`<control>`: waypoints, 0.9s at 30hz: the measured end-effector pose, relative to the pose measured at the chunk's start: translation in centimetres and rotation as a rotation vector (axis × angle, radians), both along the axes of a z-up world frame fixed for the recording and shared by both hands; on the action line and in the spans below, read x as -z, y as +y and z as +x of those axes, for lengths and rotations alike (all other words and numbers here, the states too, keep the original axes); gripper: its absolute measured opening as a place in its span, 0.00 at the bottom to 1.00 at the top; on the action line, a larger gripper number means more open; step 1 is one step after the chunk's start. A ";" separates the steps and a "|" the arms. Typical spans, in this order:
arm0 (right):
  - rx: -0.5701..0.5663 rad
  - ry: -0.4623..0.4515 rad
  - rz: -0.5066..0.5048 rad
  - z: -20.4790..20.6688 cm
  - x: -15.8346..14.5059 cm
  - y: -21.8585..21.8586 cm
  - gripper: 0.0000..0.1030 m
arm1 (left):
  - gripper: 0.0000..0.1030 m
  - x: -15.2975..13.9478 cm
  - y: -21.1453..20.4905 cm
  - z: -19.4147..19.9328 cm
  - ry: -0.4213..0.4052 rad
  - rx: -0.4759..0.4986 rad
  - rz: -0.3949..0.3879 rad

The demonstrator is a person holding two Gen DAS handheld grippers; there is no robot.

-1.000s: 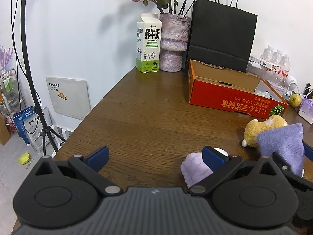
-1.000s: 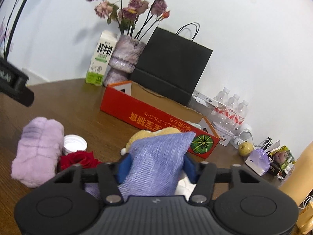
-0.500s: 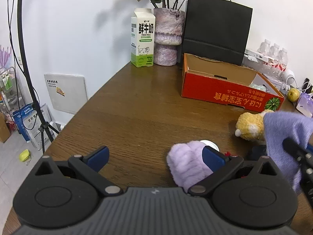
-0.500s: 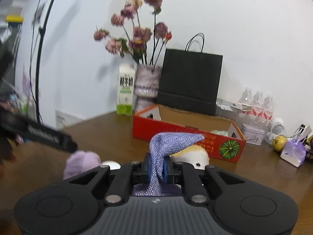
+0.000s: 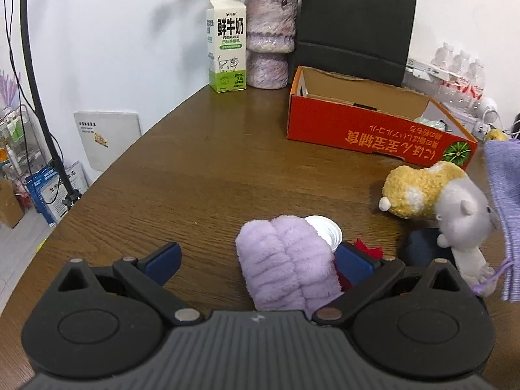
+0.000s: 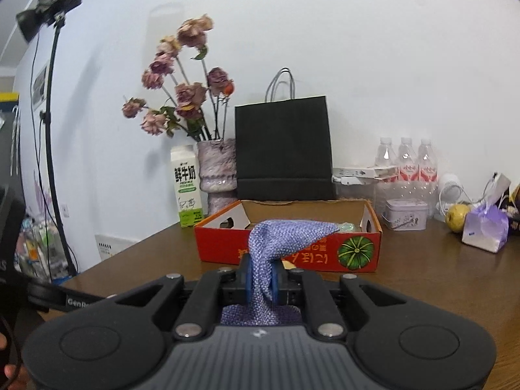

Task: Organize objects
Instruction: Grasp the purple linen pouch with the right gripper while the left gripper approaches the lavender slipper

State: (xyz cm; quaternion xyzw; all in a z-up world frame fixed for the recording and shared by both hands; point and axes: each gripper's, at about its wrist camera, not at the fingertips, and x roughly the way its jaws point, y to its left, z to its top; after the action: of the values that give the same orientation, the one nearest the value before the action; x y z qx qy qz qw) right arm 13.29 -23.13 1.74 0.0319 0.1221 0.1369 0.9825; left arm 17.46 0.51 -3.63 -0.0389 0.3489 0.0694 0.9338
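My right gripper [image 6: 261, 281] is shut on a purple knitted pouch [image 6: 279, 237] and holds it up in front of the red cardboard box [image 6: 289, 250]. The pouch also hangs at the right edge of the left wrist view [image 5: 503, 195]. My left gripper [image 5: 256, 256] is open low over the table, with a fluffy lilac roll [image 5: 287, 260] between its fingers. A white cap [image 5: 325, 232], a red rose [image 5: 367, 250], a yellow plush [image 5: 419, 191] and a grey plush [image 5: 461, 224] lie to the right. The red box [image 5: 373, 133] stands behind them.
A milk carton [image 5: 227, 42], a purple vase [image 5: 268, 39] with dried flowers and a black paper bag [image 5: 354, 22] stand along the wall. Water bottles [image 6: 406, 162], a tin [image 6: 404, 214], a yellow fruit [image 6: 456, 217] and a small gift box [image 6: 484, 230] crowd the right. The table's left edge drops to the floor.
My right gripper closed on the purple pouch and lifted it off the plush toys, uncovering the grey plush. My left gripper moved forward so the lilac roll now lies between its fingers.
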 end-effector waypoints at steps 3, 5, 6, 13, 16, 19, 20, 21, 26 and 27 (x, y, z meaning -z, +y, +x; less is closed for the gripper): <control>-0.004 0.014 0.029 0.5 0.5 -1.0 0.10 | 1.00 0.5 -0.3 0.3 0.008 -0.023 0.001; -0.007 0.023 0.043 0.7 0.9 -1.4 0.10 | 1.00 0.7 -0.2 0.4 0.009 -0.042 -0.004; -0.010 0.027 0.050 0.8 1.1 -1.6 0.10 | 1.00 0.9 -0.2 0.4 0.008 -0.050 -0.008; -0.031 0.043 0.076 1.1 1.6 -2.1 0.10 | 0.91 1.3 0.4 0.1 0.005 -0.085 -0.039; -0.037 0.043 0.078 1.1 1.6 -2.2 0.10 | 0.85 1.3 0.9 -0.1 0.003 -0.092 -0.062; -0.040 0.046 0.079 1.2 1.7 -2.2 0.10 | 0.74 1.5 1.2 0.0 0.013 -0.093 -0.066; -0.040 0.046 0.078 1.2 1.7 -2.2 0.10 | 0.70 1.6 1.4 0.1 0.022 -0.092 -0.075; -0.040 0.046 0.076 1.1 1.7 -2.2 0.10 | 0.63 1.8 1.6 0.3 0.031 -0.090 -0.087; -0.038 0.049 0.070 1.1 1.8 -2.0 0.10 | 0.48 1.7 1.6 0.2 0.029 -0.071 -0.095; -0.038 0.049 0.069 1.1 1.8 -2.0 0.10 | 0.45 1.6 1.6 0.1 0.025 -0.066 -0.092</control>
State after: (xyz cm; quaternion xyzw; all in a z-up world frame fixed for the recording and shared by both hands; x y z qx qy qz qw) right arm 14.42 -25.10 -0.03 0.0670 0.1420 0.1588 0.9747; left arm 17.59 2.10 -5.26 -0.0925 0.3620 0.0845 0.9237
